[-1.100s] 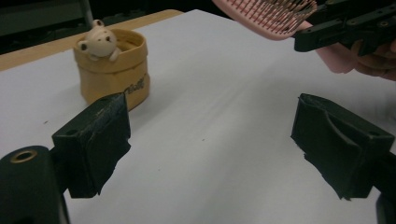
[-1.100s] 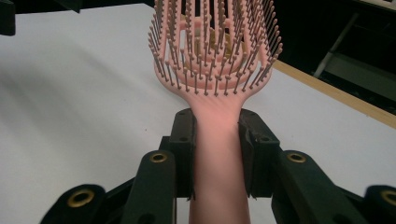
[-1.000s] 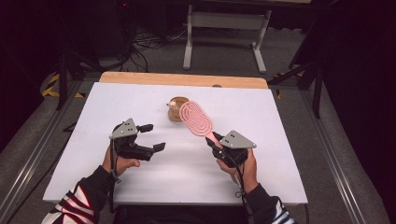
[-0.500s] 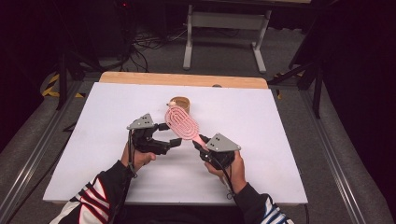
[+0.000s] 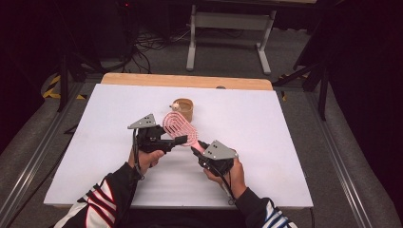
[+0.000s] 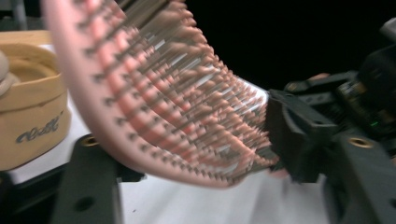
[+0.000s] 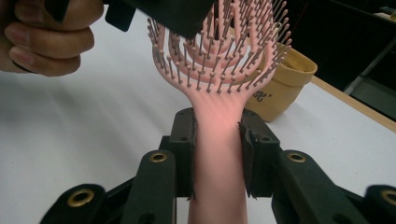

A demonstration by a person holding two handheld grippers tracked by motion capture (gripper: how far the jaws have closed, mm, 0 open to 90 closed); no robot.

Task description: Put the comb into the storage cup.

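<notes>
Right tongs [image 7: 217, 154] clenched on the handle of the pink hairbrush [image 5: 179, 129], pads pressing both sides of the handle in the right gripper view. Brush is held off the desk [image 5: 285, 123], head angled toward 11 o'clock from the right hand [image 5: 228, 173] in the high view, bristles facing the right gripper's camera.

Left tongs [image 5: 177, 141] have come in from 9 o'clock and their jaws have just been closing, with the lower part of the brush head between them. In the left gripper view one black jaw sits against the bristle side and the other behind the curved back of the head [image 6: 154, 107]; the pads look to be meeting the head, though motion blur leaves the firmness of contact uncertain. Judged: grasping the brush head.

Progress, as judged: brush lifted and now shared between both tongs, so a handover or two-handed hold is roughly midway. Left to do: one side lets go, and the brush goes wherever it is meant to rest, possibly the tan cup [image 5: 183, 109].

Surroundings: tan cup stands on the desk just beyond the brush head at 12 o'clock, a small pale item at its rim [image 5: 176, 105]. Cup is close enough to be knocked if the head swings forward. Flexible bristles may let the left jaws slip.
</notes>
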